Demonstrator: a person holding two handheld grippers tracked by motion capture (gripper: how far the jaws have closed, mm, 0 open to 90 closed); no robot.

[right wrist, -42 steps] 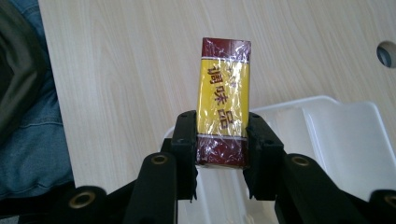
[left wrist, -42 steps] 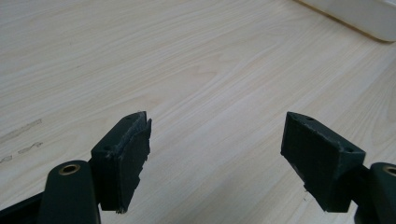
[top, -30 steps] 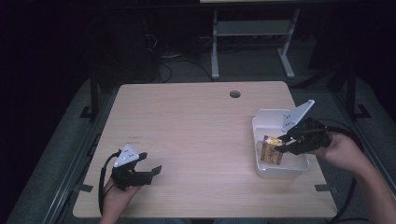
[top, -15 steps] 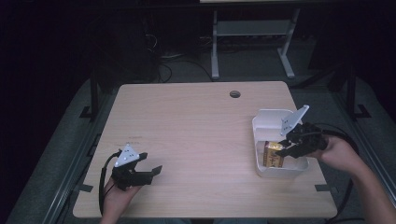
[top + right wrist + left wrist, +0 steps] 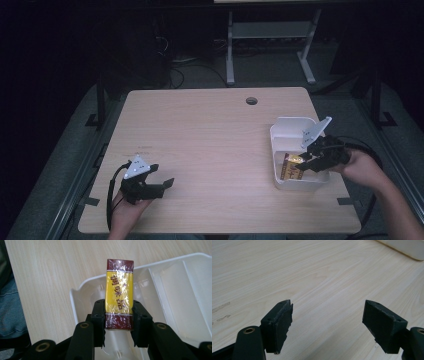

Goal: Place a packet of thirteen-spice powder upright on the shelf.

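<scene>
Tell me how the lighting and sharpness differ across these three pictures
High view: dim, dark surround, soft detail on the table. Left gripper view: bright, even, wood grain crisp. Right gripper view: bright, glare on the packet wrapper, white tray slightly washed out.

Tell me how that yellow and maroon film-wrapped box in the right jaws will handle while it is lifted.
The yellow and maroon film-wrapped box probably stays stiff: its edges look straight between the right gripper jaws. The glossy wrap glints, so it may slip if the grip loosens. It is held near its lower end, so it could pivot over the white plastic tray.
</scene>
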